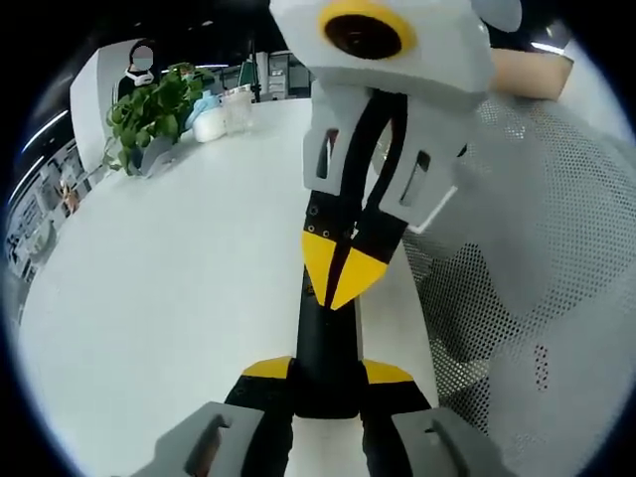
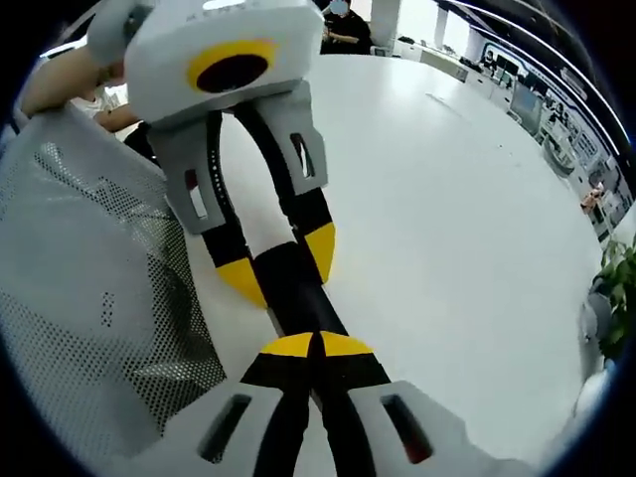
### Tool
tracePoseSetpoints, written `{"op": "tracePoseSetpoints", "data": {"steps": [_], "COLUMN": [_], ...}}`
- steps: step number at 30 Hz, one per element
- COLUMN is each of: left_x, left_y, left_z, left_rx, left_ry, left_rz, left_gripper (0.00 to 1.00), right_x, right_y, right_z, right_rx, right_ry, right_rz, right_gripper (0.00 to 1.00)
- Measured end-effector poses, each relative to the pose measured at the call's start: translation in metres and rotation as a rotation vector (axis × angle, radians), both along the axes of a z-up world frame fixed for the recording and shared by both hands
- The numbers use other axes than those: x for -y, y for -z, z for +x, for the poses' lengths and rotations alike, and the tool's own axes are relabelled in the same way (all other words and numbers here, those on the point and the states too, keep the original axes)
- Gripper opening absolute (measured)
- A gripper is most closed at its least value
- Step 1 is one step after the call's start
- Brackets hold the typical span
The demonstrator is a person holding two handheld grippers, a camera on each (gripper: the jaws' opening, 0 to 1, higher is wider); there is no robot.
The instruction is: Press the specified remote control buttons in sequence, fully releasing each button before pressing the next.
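A slim black remote control (image 1: 324, 343) sits lengthwise between the jaws of my left gripper (image 1: 328, 372), which is shut on its sides just above the white table. My right gripper (image 1: 338, 270) comes down from above with its yellow tips together, resting on the remote's top face. In the right gripper view, the right gripper (image 2: 316, 346) is shut with its tips against the near end of the remote (image 2: 296, 290). The left gripper (image 2: 281, 264) clamps the remote from the far side. The buttons are hidden under the tips.
The white table (image 1: 179, 248) stretches away to the left. A potted green plant (image 1: 149, 117) and clear plastic containers (image 1: 224, 114) stand at its far end. A grey mesh chair (image 1: 537, 258) is close beside the table edge. A seated person (image 1: 139, 70) is far behind.
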State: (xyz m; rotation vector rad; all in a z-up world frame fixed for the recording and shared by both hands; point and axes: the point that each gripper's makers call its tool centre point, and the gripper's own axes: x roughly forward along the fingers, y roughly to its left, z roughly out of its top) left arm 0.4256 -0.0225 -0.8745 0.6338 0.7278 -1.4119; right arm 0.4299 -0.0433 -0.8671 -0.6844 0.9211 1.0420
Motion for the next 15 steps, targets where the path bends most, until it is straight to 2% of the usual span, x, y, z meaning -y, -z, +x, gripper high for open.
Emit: {"op": "tracePoseSetpoints", "data": {"steps": [2,5,7,11,15], "left_x": [0.0001,0.0,-0.0001,-0.0001,-0.0001], "left_y": [0.0002,0.0006,0.0002,0.0004,0.0002], "left_z": [0.0,0.0001,0.0,-0.0002,-0.0003], "left_rx": [0.0,0.003,0.002,0.001,-0.001], "left_ry": [0.002,0.003,0.001,-0.001,-0.002], "left_rz": [0.004,0.007,0.005,0.004,0.002], "left_gripper": [0.24,0.24,0.24,0.24,0.24], "right_x": [-0.0016,0.0,0.0009,0.0023,0.0], "right_y": [0.0003,0.0007,0.0005,-0.0002,-0.0005], "right_z": [-0.0005,0.0006,0.0017,0.0012,0.0005], "right_rx": [0.009,0.002,-0.014,-0.013,-0.007], "right_ry": [-0.001,0.024,0.072,0.079,0.057], "right_rz": [-0.034,-0.04,-0.007,0.032,0.022], "right_gripper": [0.0,0.0,0.0,0.0,0.0]}}
